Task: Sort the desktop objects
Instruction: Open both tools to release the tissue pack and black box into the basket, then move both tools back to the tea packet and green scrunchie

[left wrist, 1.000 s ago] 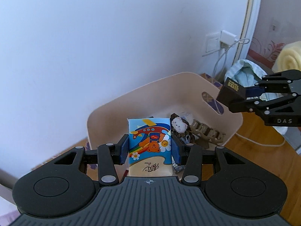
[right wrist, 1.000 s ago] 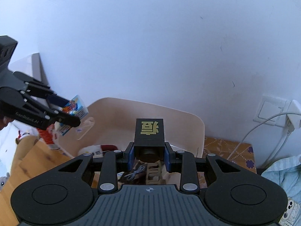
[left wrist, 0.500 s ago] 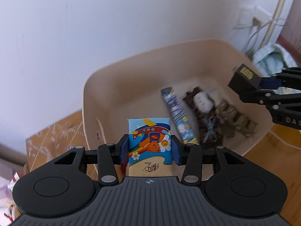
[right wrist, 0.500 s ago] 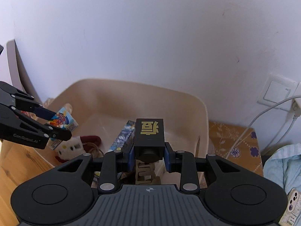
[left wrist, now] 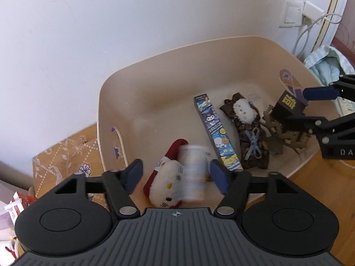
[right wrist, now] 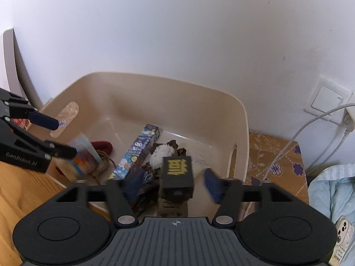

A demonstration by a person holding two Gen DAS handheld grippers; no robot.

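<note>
A beige plastic bin [left wrist: 155, 71] stands against the wall; it also shows in the right wrist view [right wrist: 177, 102]. My left gripper [left wrist: 176, 174] is open over its near side, and the colourful tissue pack [left wrist: 193, 175] is blurred between the fingers, falling free onto a white and red plush [left wrist: 165, 185]. My right gripper [right wrist: 173, 184] is open too, and the black box with a gold character [right wrist: 177, 173] is loose between its fingers, above the bin. The same box shows in the left wrist view [left wrist: 288, 106].
In the bin lie a long blue cartoon box [left wrist: 216, 130], a dark cloth with a small white plush [left wrist: 244, 110] and a brown comb-like piece [left wrist: 286, 137]. A wall socket with a white cable [right wrist: 328, 102] is at the right. A phone [right wrist: 342, 237] lies on pale blue cloth.
Both grippers have opened over the bin. The tissue pack has left the left fingers and is dropping. The black box is free of the right fingers. Both grippers moved lower over the bin.
</note>
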